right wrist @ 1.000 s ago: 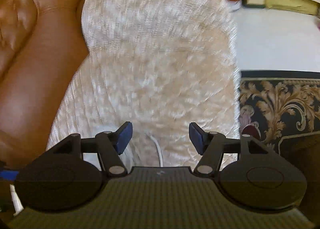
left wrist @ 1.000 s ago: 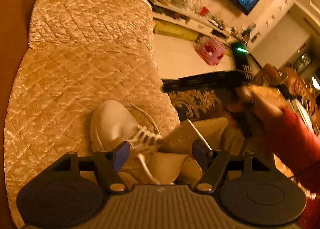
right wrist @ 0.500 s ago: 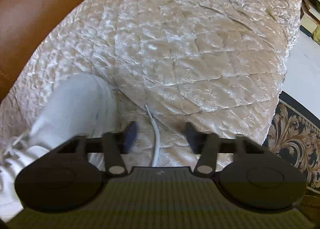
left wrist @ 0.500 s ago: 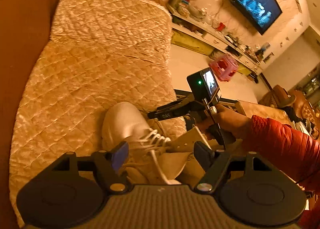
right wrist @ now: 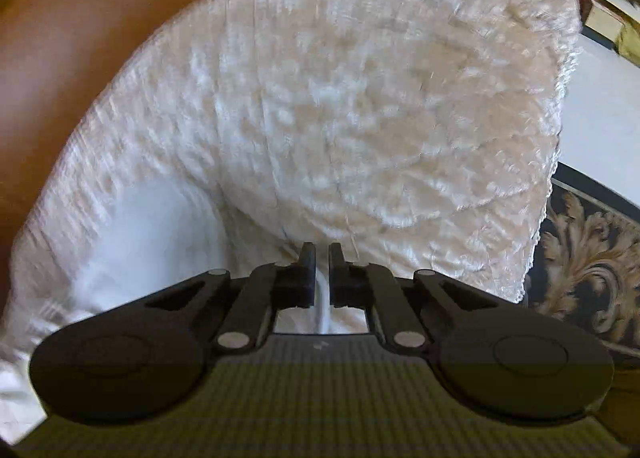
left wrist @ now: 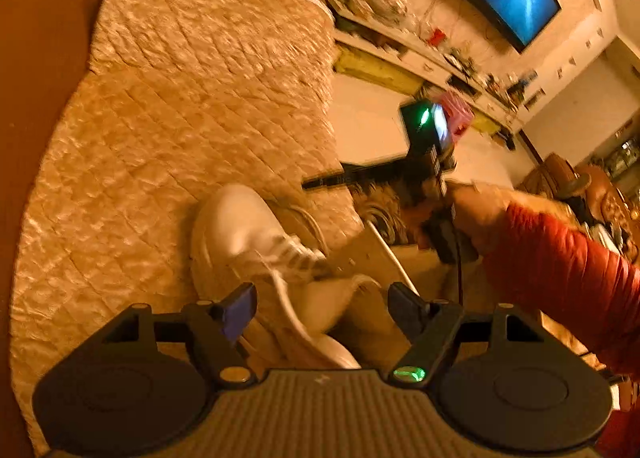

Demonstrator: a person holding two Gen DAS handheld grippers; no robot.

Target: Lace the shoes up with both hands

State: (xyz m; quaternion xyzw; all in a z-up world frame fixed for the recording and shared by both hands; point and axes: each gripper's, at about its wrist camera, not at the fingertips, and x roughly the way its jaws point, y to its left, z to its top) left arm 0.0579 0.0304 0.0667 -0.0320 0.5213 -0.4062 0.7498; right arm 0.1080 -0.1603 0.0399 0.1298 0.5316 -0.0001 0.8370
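From the left wrist, the left gripper [left wrist: 320, 308] hangs with jaws apart over a white shoe [left wrist: 248, 242] lying on the quilted sofa cover [left wrist: 160, 117], while from the right wrist the right gripper [right wrist: 322, 258] is closing on a white lace [right wrist: 322, 304] just right of that shoe.

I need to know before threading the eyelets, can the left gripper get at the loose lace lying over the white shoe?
Probably yes. The left gripper is open just above the white shoe, the loose lace runs between its fingers, and nothing blocks it.
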